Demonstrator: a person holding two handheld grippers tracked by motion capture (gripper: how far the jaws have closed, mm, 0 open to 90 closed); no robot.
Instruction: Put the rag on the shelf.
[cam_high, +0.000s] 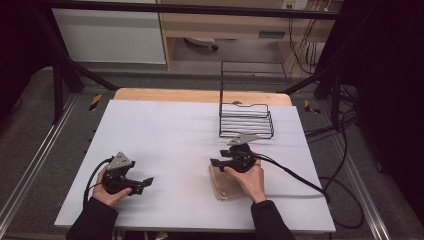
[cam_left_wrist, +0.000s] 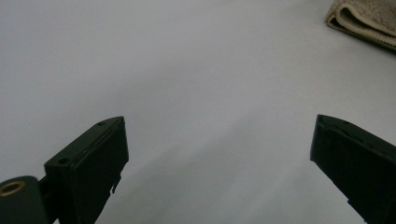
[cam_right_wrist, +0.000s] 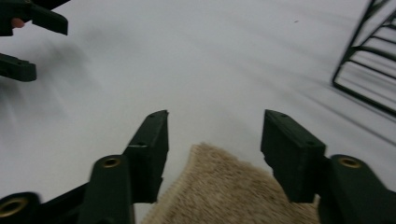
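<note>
A: Where is the right gripper (cam_high: 216, 162)?

B: Over the folded beige towel (cam_high: 226, 186), which lies flat on the white table (cam_high: 170, 130) near the front edge, right of the middle. The person's right hand (cam_high: 248, 179) holds the tool from behind, its jaws pointing toward the table's left side.

A: Is it pinching the cloth?

B: No. In the right gripper view the jaws stand apart, with a corner of the towel (cam_right_wrist: 233, 186) below the gap between them; neither pad presses on the pile. That view is a bit smeared, so I cannot tell whether the tool rests on the cloth or hangs just above it.

A: And the left gripper (cam_high: 148, 181)?

B: Well apart from the towel, near the front left of the table, held in the left hand (cam_high: 106, 189). Its jaws are spread wide with only bare table between them; a folded edge of the towel (cam_left_wrist: 364, 21) sits far off in its view's upper right corner.

A: Anything else on the table?

B: A black wire basket (cam_high: 246, 120) stands just behind the right gripper, toward the far edge
</note>
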